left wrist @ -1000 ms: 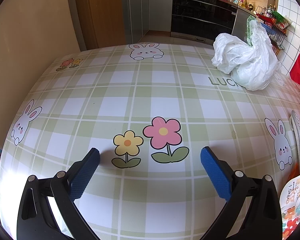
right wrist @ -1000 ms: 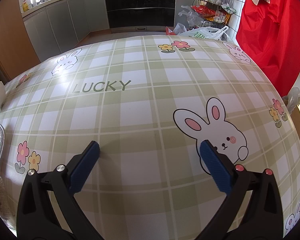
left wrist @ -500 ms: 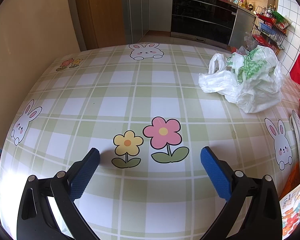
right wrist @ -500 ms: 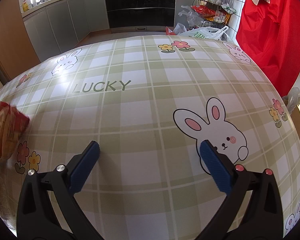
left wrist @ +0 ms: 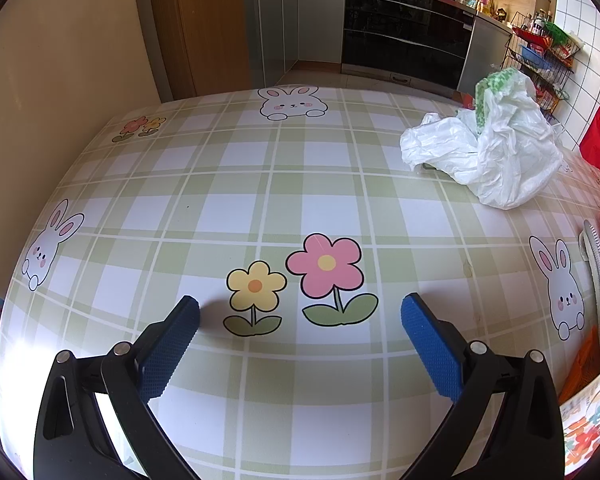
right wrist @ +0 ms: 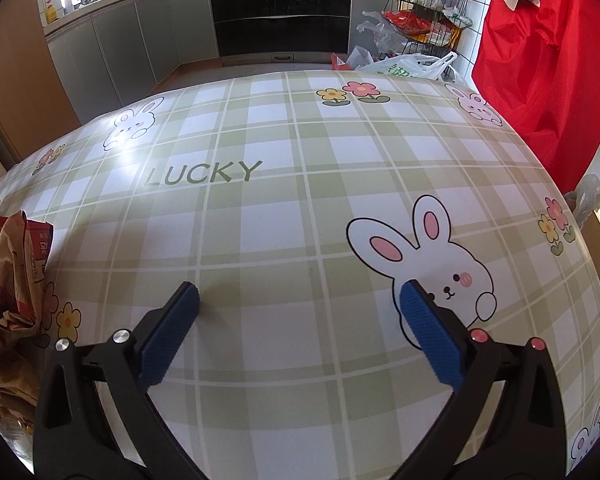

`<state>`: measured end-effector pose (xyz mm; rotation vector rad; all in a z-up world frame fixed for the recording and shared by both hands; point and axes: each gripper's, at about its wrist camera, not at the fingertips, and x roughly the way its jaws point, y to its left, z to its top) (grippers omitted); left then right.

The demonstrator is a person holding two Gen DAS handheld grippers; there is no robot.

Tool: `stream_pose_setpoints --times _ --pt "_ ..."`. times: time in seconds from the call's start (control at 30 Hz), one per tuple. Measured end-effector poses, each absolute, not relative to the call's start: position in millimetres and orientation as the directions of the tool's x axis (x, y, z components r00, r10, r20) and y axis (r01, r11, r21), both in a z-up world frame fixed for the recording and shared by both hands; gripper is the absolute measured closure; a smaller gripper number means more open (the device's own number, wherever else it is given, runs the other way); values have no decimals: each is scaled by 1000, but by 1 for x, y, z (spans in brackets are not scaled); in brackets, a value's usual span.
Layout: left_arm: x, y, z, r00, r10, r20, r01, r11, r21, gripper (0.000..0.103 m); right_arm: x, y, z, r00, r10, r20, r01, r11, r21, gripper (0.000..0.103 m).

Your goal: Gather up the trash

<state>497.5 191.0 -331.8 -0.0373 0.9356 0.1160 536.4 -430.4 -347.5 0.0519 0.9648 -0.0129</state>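
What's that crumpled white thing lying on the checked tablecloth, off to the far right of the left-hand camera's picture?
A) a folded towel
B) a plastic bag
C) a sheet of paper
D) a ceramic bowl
B: the white plastic bag lies crumpled and glossy on the tablecloth, some green print showing at its top.

crumpled snack bag (right wrist: pixel 14 276) cut off at frame edge, wrapper text unreadable
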Motion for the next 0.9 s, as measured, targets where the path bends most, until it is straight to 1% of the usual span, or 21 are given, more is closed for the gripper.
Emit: stream_pose_setpoints --times 0.9 --pt "498 191 -332 588 81 -805 -116 993 16 5 535 -435 -346 570 11 -822 33 999 37 4"
